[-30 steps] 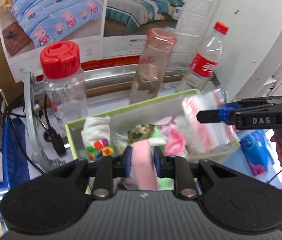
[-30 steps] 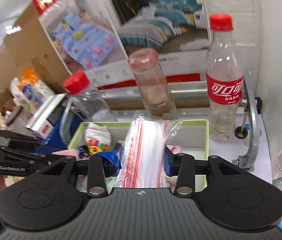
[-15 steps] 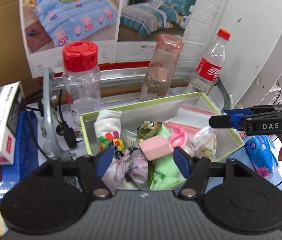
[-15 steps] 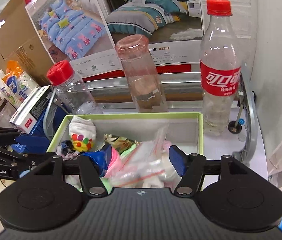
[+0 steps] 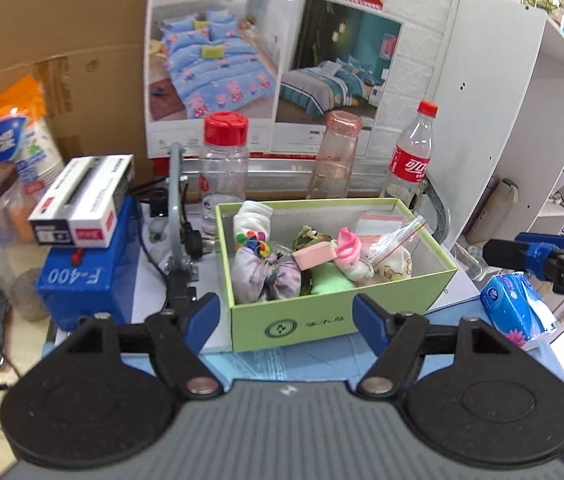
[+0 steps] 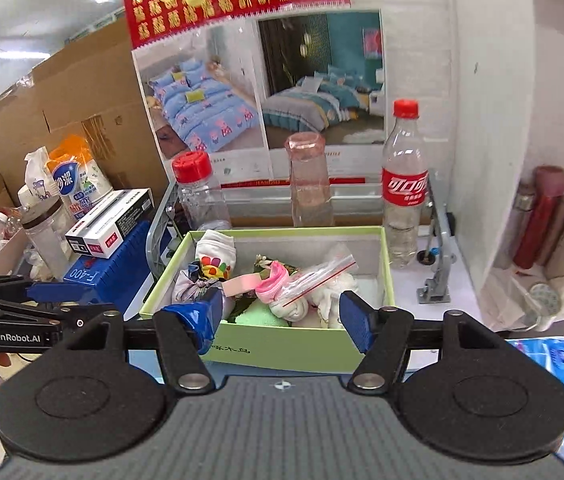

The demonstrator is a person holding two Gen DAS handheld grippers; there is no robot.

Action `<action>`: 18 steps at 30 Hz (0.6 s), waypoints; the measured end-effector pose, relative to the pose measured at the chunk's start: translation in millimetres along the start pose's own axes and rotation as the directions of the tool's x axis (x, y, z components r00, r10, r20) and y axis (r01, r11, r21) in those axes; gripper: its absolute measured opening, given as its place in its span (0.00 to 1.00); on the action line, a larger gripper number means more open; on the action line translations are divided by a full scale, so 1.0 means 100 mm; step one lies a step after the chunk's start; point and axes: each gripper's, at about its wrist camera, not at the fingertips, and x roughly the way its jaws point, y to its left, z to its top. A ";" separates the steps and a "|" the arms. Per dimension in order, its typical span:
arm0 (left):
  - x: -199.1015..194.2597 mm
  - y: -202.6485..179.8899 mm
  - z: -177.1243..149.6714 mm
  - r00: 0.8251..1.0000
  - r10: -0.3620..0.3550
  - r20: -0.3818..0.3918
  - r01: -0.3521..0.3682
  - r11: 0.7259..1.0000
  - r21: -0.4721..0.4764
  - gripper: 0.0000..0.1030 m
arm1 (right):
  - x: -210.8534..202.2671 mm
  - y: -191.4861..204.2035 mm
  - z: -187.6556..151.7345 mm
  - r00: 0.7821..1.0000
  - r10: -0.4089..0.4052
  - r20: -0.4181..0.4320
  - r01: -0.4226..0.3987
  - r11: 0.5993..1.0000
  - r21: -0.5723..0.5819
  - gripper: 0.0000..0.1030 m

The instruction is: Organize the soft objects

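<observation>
The soft things lie heaped in an open green box (image 5: 334,312) on the tabletop (image 6: 462,280): a pink sponge block (image 5: 314,254) rests on top near the middle, a clear zip bag (image 5: 392,236) with a red seal strip lies across the right half, a rolled white sock (image 5: 252,220) with coloured dots leans in the back left corner, a lilac fabric bow (image 5: 266,272) sits at the front left, a green cloth (image 5: 332,282) lies under the sponge, and a pink-trimmed sock (image 5: 348,242) pokes up beside the bag. The left tongs (image 5: 286,320) hang in front of the box's near wall, their blue pads spreading wider apart with nothing between them but the view of the box front. The right tongs (image 6: 276,316) also stand parted and empty, just short of the box's front edge, and appear from the side at the right edge of the left wrist view. Behind the box stand three bottles in a row: a clear jar with a red cap (image 5: 224,160), a pinkish bottle (image 5: 336,156) and a cola bottle (image 5: 412,156). To the left a blue case marked F-400 (image 5: 90,264) carries a black-and-white carton (image 5: 82,200). A blue tissue pack (image 5: 514,308) lies to the right of the box, and a bedding poster (image 5: 270,64) hangs on the wall behind.
</observation>
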 end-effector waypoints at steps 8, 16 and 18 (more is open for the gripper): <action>-0.40 -0.09 -0.43 0.997 0.070 0.044 -0.069 0.997 -0.023 0.71 | -0.33 0.21 -0.47 0.990 -0.034 0.136 0.033 0.999 0.012 0.49; -0.50 -0.12 -0.95 0.983 0.165 0.086 -0.155 0.982 -0.107 0.73 | -0.45 0.31 -1.17 0.961 -0.130 0.244 0.106 0.988 0.111 0.50; -0.48 -0.17 -1.09 0.980 0.182 0.081 -0.172 0.979 -0.112 0.73 | -0.48 0.31 -1.37 0.953 -0.156 0.261 0.117 0.980 0.160 0.50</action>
